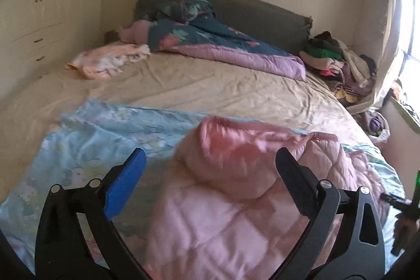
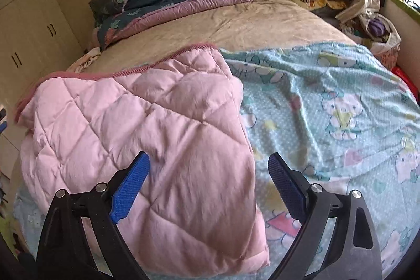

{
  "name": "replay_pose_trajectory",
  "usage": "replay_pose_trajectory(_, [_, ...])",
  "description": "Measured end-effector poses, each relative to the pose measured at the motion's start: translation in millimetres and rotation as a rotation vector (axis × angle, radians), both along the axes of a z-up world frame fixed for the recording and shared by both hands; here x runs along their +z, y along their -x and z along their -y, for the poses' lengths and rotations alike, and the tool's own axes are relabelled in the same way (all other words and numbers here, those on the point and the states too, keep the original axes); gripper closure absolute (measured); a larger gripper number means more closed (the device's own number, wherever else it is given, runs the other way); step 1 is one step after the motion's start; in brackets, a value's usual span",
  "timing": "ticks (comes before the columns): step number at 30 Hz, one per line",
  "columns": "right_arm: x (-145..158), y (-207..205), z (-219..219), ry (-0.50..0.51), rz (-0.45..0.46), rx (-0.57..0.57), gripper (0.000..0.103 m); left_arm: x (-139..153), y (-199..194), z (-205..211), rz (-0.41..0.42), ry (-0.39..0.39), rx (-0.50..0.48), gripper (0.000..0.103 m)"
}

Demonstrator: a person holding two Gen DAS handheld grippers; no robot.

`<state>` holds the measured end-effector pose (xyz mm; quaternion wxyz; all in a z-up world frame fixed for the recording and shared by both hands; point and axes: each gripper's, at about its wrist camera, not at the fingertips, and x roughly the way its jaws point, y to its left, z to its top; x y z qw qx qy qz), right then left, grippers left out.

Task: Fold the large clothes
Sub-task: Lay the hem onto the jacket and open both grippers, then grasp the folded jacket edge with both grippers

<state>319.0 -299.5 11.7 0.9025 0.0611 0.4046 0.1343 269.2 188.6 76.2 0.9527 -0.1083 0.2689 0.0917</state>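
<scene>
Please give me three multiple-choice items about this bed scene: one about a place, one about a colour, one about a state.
1. Where does the pink quilted garment lie?
A. on the cartoon-print sheet
B. on the floor
C. in the wardrobe

2. What colour are the pads of the right gripper?
A. red
B. blue
C. white

3. How does the left gripper stand?
A. shut on the garment
B. shut on nothing
C. open

Answers: A, the sheet shows all around it; B, both pads are blue; C, its fingers stand wide apart.
</scene>
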Motion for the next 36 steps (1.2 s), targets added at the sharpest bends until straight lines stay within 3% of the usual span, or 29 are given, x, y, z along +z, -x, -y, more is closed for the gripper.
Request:
replay_pose_trajectory(5, [0,-13,-6,0.04,0.015,0.01,0.012,-45,6,-24,-0.103,0.029,0.026,0.01])
replay_pose_trajectory(10, [-4,-26,-9,0.053,0.011,0.016,0.012,-99,-3,-31,-0.219,0.114,-0.041,0.01])
replay_pose_trajectory(12, [-7,-28,-12,0.061,0.009,0.015,0.02,-108,-5,-26,-0.218,0.135,-0.081,0.01])
replay_pose_trajectory(13, [-8,-27,-14,0.059,0.013,0.022,0.039,-110,-6,-22,-0.214,0.132,-0.092,0.018])
replay_pose_trajectory(14, [-8,-26,-17,0.066,0.023,0.033,0.051,-110,-7,-16,-0.205,0.114,-0.106,0.045])
replay_pose_trajectory(15, [-7,-24,-21,0.096,0.047,0.025,0.06,-108,-8,-12,-0.201,0.084,-0.107,0.058])
replay_pose_trajectory(16, [-5,-23,-24,0.103,0.066,0.02,0.074,-106,-9,-8,-0.197,0.052,-0.099,0.078])
replay_pose_trajectory(17, [-2,-22,-25,0.105,0.076,0.006,0.079,-101,-10,-5,-0.186,0.034,-0.101,0.086])
replay_pose_trajectory(18, [1,-23,-26,0.105,0.087,-0.011,0.08,-97,-11,-4,-0.175,0.033,-0.1,0.089])
replay_pose_trajectory(23, [25,-45,-28,0.081,0.144,-0.087,0.084,-72,-31,-12,-0.124,0.021,-0.057,0.091])
replay_pose_trajectory(26, [29,-64,-33,0.101,0.153,-0.111,0.084,-70,-49,-10,-0.136,-0.003,-0.032,0.091])
replay_pose_trajectory(29, [21,-84,-42,0.163,0.132,-0.122,0.084,-83,-69,-10,-0.178,-0.022,-0.002,0.091])
replay_pose_trajectory(36, [-19,-111,-44,0.197,0.05,-0.15,0.084,-112,-86,-16,-0.235,0.007,0.03,0.089])
